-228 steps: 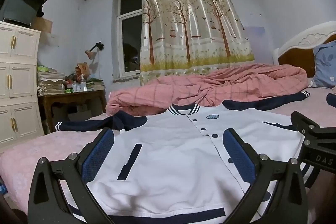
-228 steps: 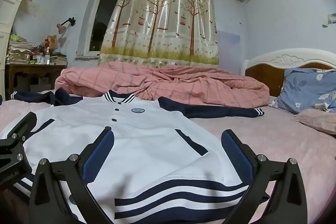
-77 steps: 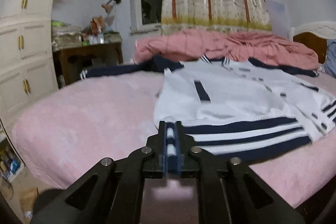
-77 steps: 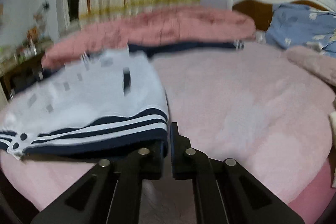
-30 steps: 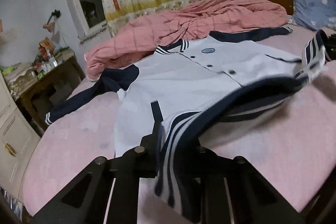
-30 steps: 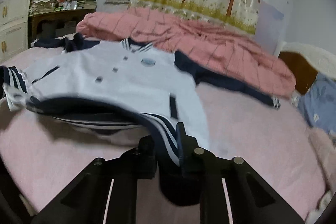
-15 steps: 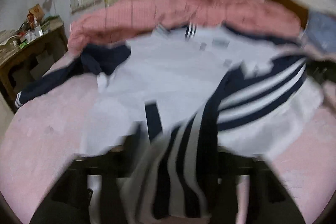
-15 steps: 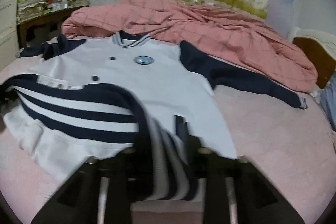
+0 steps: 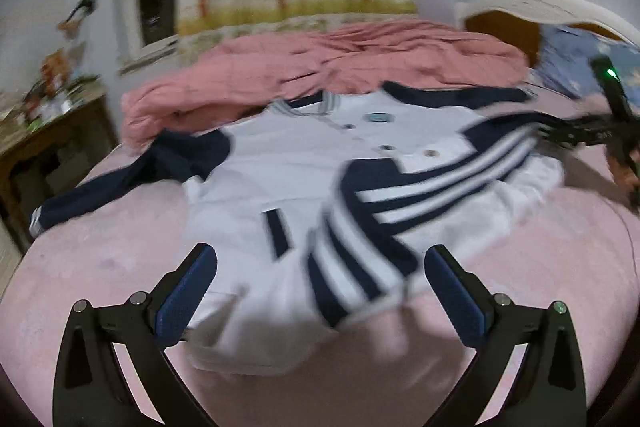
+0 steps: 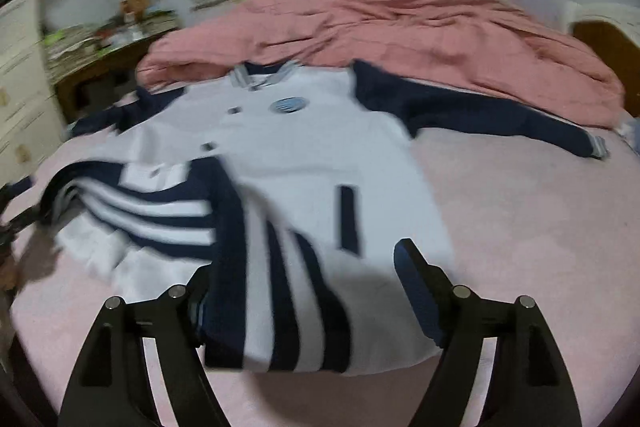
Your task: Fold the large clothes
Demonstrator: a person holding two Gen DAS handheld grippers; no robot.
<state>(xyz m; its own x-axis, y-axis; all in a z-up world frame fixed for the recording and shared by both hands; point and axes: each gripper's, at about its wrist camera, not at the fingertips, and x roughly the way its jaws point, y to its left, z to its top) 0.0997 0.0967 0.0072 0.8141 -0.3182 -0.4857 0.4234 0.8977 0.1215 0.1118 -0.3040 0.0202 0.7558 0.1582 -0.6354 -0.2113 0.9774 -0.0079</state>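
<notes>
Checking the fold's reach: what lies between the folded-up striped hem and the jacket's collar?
In the right wrist view, only white jacket front with its round badge and buttons separates the striped hem from the collar.

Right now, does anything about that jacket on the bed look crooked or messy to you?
Yes. The jacket's striped hem is flipped up crookedly over the white front, bunched rather than folded flat, and both navy sleeves are sprawled out unfolded.

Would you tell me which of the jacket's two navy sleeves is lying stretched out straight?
The sleeve toward the headboard runs straight along the pink quilt; the other sleeve, toward the wooden desk, is bent and bunched.
</notes>
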